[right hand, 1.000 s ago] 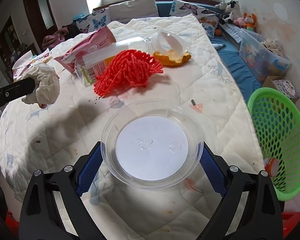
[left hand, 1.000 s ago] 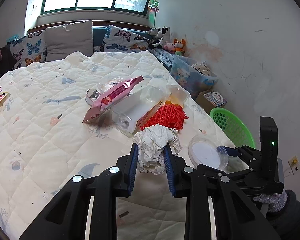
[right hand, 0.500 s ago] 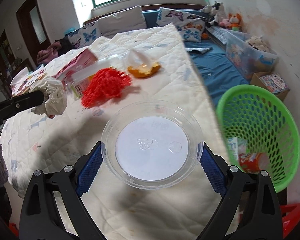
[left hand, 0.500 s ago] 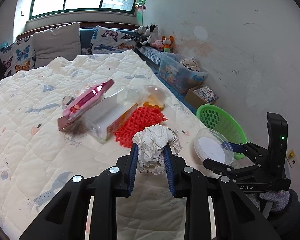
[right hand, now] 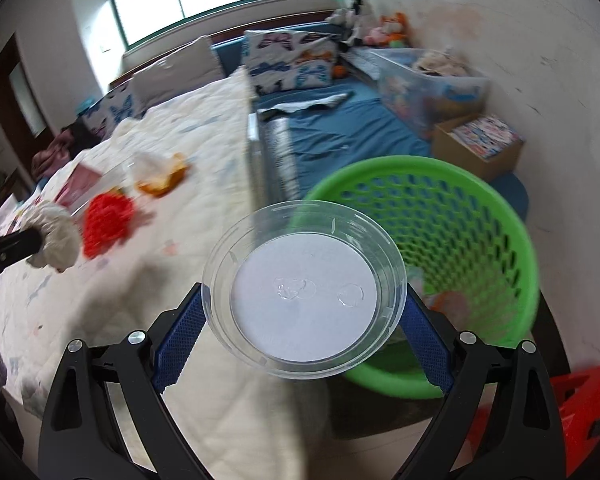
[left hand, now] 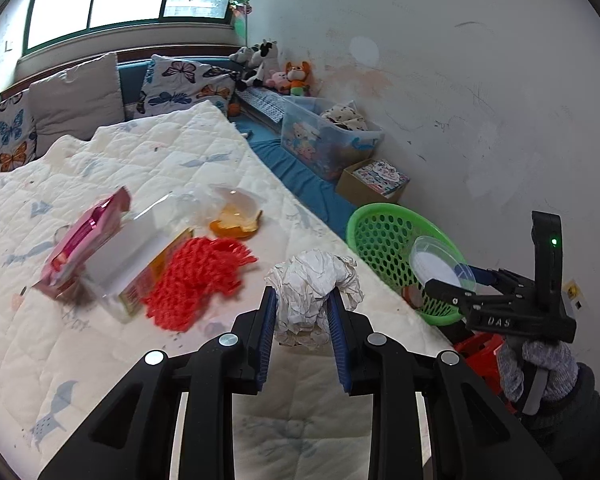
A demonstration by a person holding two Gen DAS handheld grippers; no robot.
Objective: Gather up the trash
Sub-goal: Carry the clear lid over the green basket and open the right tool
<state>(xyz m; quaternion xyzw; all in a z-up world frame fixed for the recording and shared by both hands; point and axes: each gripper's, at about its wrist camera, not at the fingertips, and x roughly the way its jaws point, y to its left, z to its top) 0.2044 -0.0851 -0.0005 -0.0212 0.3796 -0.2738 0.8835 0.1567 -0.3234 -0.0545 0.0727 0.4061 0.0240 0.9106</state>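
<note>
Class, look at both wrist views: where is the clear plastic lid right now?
The clear plastic lid is clamped in the right gripper, held in the air at the near rim of the green basket, just past the bed's edge.

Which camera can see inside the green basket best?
The right wrist view: the green basket is close, and trash shows at its bottom. The left wrist view shows the basket small, partly hidden by the clear lid.

The round green perforated plastic basket is standing open-topped beside the quilted cream bed, its mouth unobstructed apart from the clear round plastic lid hanging over its near rim. A red plastic stool is crowding the basket's near side; a cardboard box is sitting behind it.
</note>
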